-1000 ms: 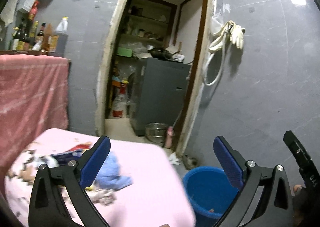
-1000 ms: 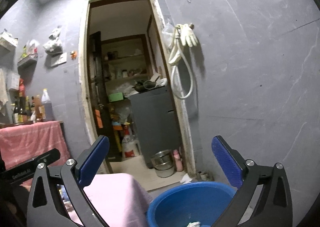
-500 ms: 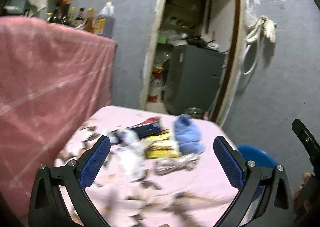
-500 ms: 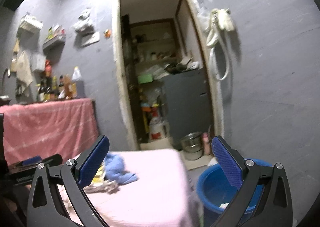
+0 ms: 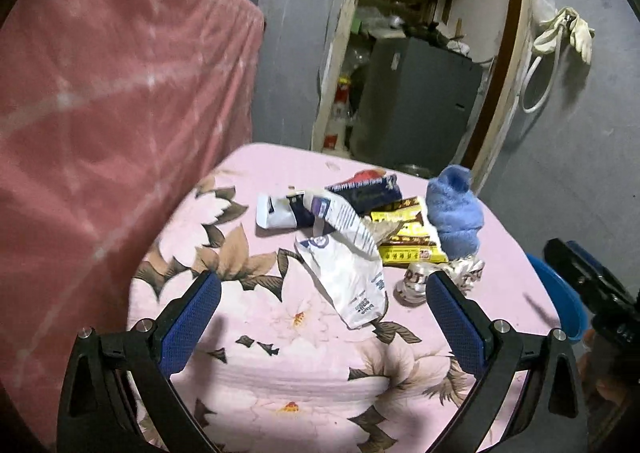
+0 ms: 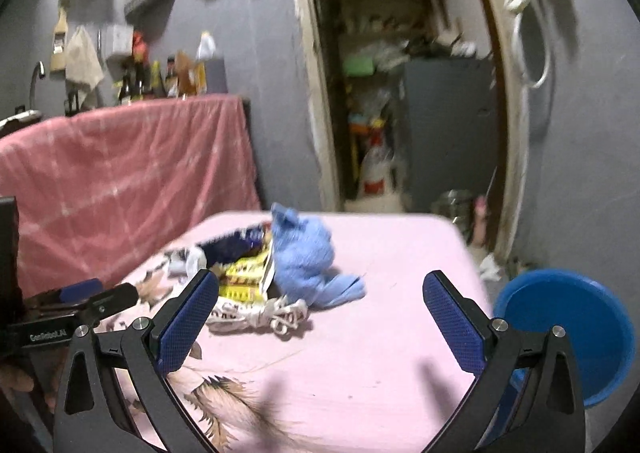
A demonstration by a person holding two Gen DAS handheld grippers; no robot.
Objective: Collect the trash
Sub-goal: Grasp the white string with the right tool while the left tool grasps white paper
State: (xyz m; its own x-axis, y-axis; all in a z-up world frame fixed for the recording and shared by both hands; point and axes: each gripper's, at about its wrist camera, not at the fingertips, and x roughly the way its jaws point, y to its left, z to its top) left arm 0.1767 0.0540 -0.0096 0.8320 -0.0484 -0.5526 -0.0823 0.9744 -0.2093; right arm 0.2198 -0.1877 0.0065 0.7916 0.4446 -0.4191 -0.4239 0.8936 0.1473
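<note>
left tool (image 5: pixel 323 323): wide open, empty, over the table (image 5: pixel 312 381)
right tool (image 6: pixel 320 319): open too, holding nothing
trash pile (image 5: pixel 360 229): 12 o'clock of left tool
blue bucket (image 6: pixel 576 329): 3 o'clock, off the table

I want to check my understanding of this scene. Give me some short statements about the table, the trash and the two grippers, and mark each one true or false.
1. The left gripper is open and holds nothing. True.
2. The blue cloth lies in the blue basin. False: it lies on the pink table cover.
3. The right gripper is shut on a wrapper. False: it is open and empty.
4. The yellow box lies beside the blue cloth. True.
5. The white wrapper lies on the table. True.
</note>
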